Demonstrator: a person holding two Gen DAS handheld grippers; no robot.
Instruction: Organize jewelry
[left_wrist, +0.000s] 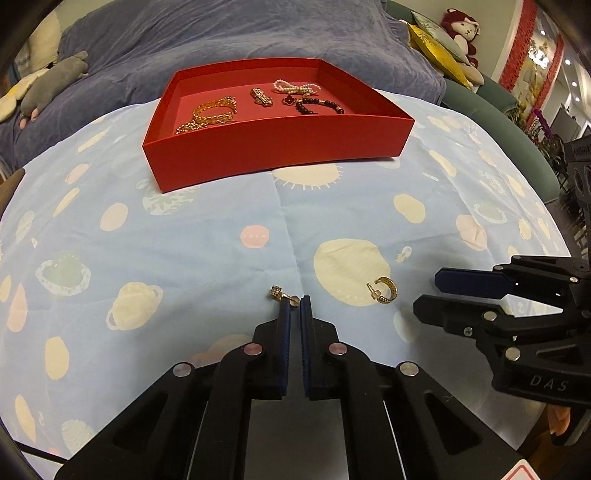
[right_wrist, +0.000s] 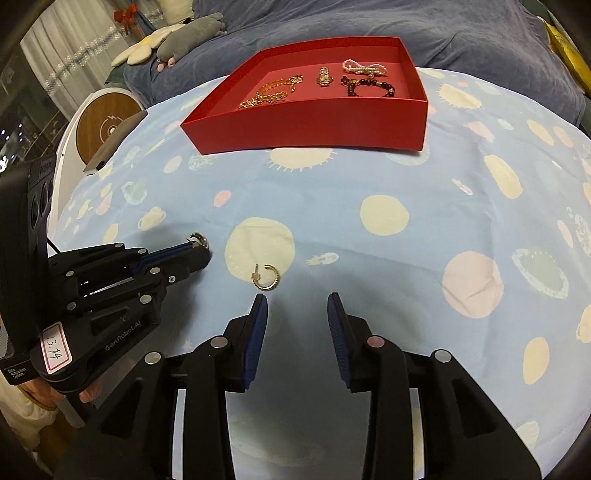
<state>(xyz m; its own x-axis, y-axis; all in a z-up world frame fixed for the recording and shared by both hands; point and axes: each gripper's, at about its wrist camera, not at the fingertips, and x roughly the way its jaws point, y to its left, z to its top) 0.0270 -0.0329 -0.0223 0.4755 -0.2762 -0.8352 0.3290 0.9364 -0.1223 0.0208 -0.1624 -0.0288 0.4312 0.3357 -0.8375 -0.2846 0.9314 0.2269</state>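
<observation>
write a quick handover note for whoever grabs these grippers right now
Left gripper: fingers shut on the post of the stud earring, low on the tablecloth.
Right gripper: open, holding nothing, just short of the hoop earring.
Done: gold bracelets, clasp piece, pearl bracelet and dark bead bracelet lie in the red tray.
Left: both earrings into the tray.
</observation>
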